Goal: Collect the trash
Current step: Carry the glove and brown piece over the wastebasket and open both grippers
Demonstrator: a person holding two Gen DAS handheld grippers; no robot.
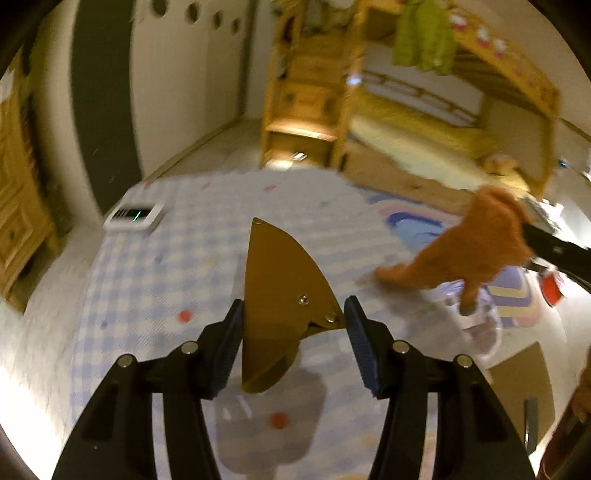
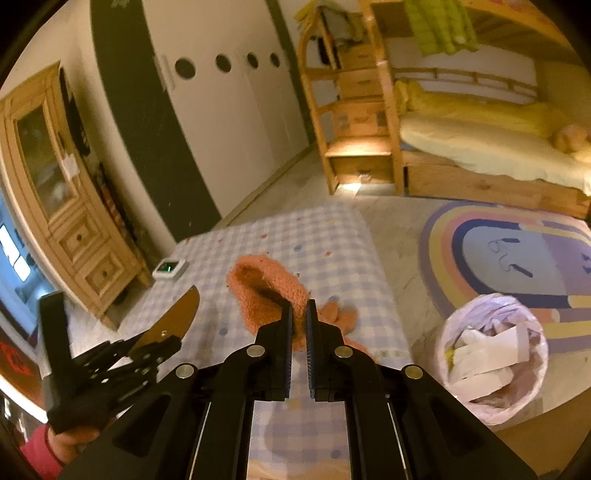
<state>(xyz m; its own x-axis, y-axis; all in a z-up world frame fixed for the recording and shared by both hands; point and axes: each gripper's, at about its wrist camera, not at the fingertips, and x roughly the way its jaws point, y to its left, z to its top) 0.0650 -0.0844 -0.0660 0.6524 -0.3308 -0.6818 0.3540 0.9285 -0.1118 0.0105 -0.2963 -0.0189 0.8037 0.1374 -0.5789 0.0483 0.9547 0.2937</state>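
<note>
— What's my left gripper [image 1: 293,325] got?
— It grips a brown pointed blade-like piece [image 1: 275,291].
— And my right gripper [image 2: 299,314]?
— Clamped on an orange fuzzy glove [image 2: 264,295] above the checkered tablecloth [image 2: 314,240]; the lined trash bin [image 2: 493,360] sits below, right of it.

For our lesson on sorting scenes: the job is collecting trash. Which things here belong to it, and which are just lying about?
Belongs to the job:
- orange fuzzy glove, held by right gripper
- lined trash bin
- brown fan-shaped piece in left gripper

Lying about:
- white digital device
- rainbow rug
- green jacket
</note>
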